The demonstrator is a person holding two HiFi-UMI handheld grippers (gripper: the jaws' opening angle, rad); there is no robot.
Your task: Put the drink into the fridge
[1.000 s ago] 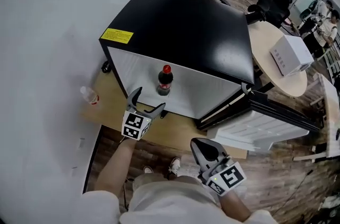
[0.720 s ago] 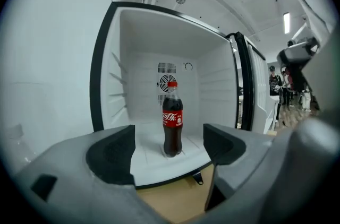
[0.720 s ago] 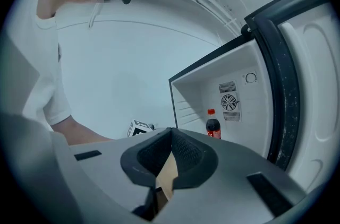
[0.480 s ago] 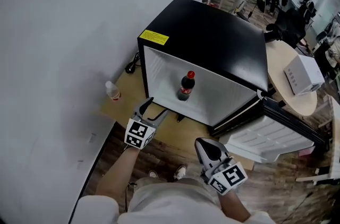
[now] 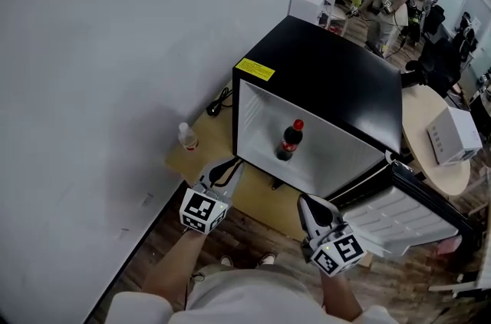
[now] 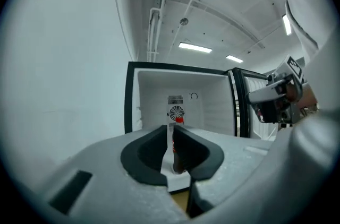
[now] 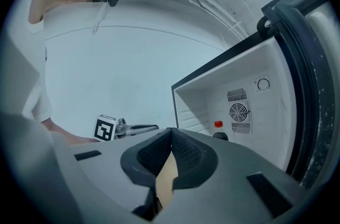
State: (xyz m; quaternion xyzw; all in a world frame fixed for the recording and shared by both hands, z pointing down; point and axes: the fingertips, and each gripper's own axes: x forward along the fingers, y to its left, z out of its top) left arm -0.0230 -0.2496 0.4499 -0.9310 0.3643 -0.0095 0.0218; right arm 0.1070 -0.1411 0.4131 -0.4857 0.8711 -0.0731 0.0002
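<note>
Away from the dark cola bottle with the red cap [image 5: 289, 142], the left tool [image 5: 222, 173] has pulled back, its jaws just closing on nothing. The bottle stands inside the black fridge with white walls [image 5: 322, 77], cap up, its long side straight up and down. The putting-in looks done; next the open white door [image 5: 383, 196] needs swinging shut. The right tool [image 5: 314, 209] is clenched and empty.
</note>
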